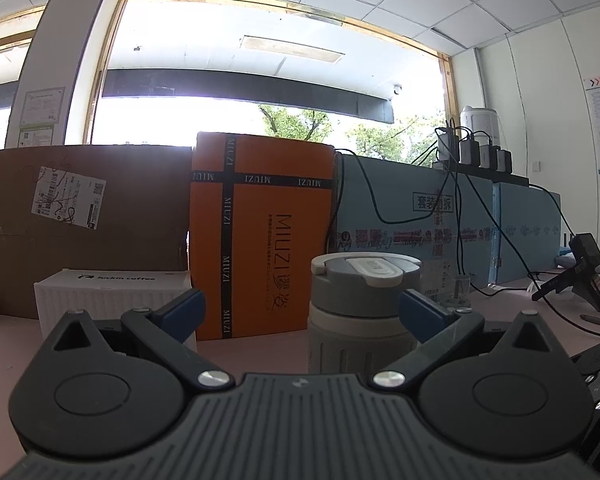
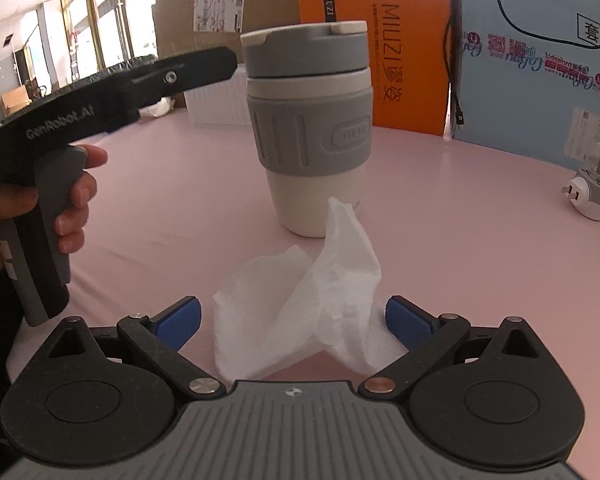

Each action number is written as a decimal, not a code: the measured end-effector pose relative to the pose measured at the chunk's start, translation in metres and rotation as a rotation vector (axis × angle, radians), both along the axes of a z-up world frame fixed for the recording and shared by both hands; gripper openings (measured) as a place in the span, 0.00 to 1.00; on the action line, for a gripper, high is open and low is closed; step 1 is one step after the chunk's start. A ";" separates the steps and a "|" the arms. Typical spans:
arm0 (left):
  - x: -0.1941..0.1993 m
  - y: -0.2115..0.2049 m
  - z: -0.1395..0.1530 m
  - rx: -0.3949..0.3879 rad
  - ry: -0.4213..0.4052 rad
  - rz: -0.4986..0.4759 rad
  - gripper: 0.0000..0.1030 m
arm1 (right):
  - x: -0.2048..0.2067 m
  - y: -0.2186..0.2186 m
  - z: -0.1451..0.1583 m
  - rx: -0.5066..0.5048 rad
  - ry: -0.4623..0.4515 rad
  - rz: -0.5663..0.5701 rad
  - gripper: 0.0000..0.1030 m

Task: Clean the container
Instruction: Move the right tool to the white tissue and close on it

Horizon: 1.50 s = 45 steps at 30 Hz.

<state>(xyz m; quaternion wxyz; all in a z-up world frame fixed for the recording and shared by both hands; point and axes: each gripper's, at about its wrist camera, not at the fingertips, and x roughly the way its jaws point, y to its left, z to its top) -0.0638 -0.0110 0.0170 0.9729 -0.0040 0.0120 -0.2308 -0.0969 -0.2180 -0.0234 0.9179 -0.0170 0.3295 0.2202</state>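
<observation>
The travel mug [image 2: 309, 128], cream with a grey sleeve and a grey lid on top, stands upright on the pink worktop [image 2: 480, 248] in the middle of the right wrist view; in the left wrist view it sits just right of centre, close beyond the fingers. A crumpled white tissue [image 2: 320, 304] lies on the worktop just in front of the mug, low in the frame, between the blue pads of the right tool [image 2: 293, 320], which is spread wide and grips nothing. The left tool [image 1: 302, 312] is likewise released, its right pad near the mug's side. Behind the mug stand an orange box [image 1: 260, 232], a brown carton [image 1: 84, 224] and a blue box [image 1: 440, 216].
</observation>
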 end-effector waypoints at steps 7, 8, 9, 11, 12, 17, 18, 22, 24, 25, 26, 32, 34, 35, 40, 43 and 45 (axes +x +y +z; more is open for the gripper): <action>-0.016 0.003 0.002 -0.022 -0.118 0.032 1.00 | 0.001 -0.002 -0.003 0.004 0.010 -0.014 0.96; -0.018 0.003 0.003 -0.017 -0.140 0.060 1.00 | 0.001 -0.002 -0.003 0.003 0.012 -0.016 0.96; -0.019 0.004 0.004 -0.020 -0.146 0.073 1.00 | 0.002 -0.001 -0.003 0.002 0.013 -0.019 0.92; -0.020 0.005 0.005 -0.026 -0.157 0.100 1.00 | 0.003 -0.002 -0.003 -0.001 0.014 -0.028 0.85; -0.020 0.006 0.006 -0.029 -0.161 0.113 1.00 | 0.004 -0.003 -0.003 -0.001 0.012 -0.032 0.81; -0.024 0.016 0.007 -0.089 -0.198 0.143 1.00 | 0.001 -0.009 0.000 -0.001 0.000 -0.051 0.62; -0.026 0.019 0.008 -0.107 -0.214 0.144 1.00 | 0.000 -0.010 0.000 0.001 -0.001 -0.053 0.58; -0.031 0.025 0.010 -0.145 -0.235 0.146 1.00 | -0.002 -0.016 0.001 0.016 0.000 -0.064 0.49; -0.031 0.027 0.011 -0.157 -0.229 0.150 1.00 | -0.002 -0.018 0.002 0.024 0.001 -0.072 0.42; -0.031 0.028 0.012 -0.164 -0.223 0.148 1.00 | -0.002 -0.019 0.002 0.028 0.001 -0.075 0.39; -0.032 0.030 0.012 -0.181 -0.216 0.135 1.00 | -0.002 -0.020 0.003 0.033 0.002 -0.078 0.37; -0.029 0.047 0.016 -0.311 -0.134 -0.024 1.00 | -0.003 -0.027 0.002 0.071 0.007 -0.101 0.22; -0.028 0.053 0.018 -0.355 -0.104 -0.081 1.00 | -0.003 -0.028 0.002 0.082 0.007 -0.108 0.22; -0.027 0.056 0.018 -0.377 -0.089 -0.110 1.00 | -0.004 -0.028 0.002 0.086 0.006 -0.111 0.22; -0.017 0.073 0.019 -0.533 0.027 -0.281 1.00 | -0.004 -0.029 0.002 0.098 0.003 -0.121 0.22; -0.010 0.079 0.020 -0.610 0.089 -0.385 1.00 | -0.004 -0.030 0.002 0.106 0.002 -0.126 0.22; -0.006 0.083 0.019 -0.659 0.121 -0.443 1.00 | -0.004 -0.031 0.002 0.113 0.000 -0.129 0.22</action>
